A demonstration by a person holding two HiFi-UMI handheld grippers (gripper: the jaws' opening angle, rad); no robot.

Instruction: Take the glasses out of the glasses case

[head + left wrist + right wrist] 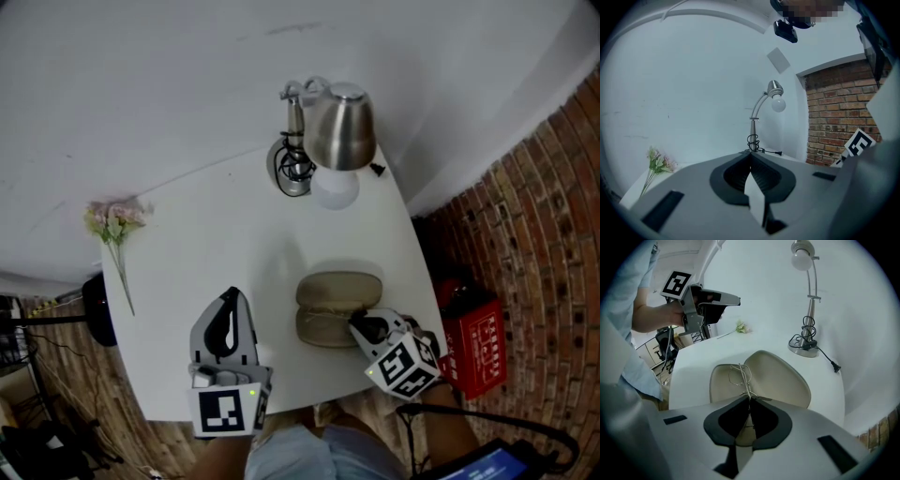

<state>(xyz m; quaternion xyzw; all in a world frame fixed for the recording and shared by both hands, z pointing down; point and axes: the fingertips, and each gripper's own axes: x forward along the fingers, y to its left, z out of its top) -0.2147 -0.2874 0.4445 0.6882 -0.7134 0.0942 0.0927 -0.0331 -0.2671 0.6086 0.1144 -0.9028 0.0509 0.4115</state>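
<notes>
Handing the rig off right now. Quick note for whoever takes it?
Left gripper: fingers shut, empty, held up at the front-left of the table.
Right gripper: fingers shut on the thin wire-frame glasses.
The glasses case lies open on the table, near its front edge.
Done: case open, glasses gripped.
Left: lift the glasses clear; they are not out of the case yet.

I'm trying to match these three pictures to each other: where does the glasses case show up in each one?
Head view: the glasses case sits low, right of centre, on the white table.
Left gripper view: not in it.
Right gripper view: centre, lying open just beyond the jaws, the glasses over it.
Shared landmark: the desk lamp, in all three views.
</notes>
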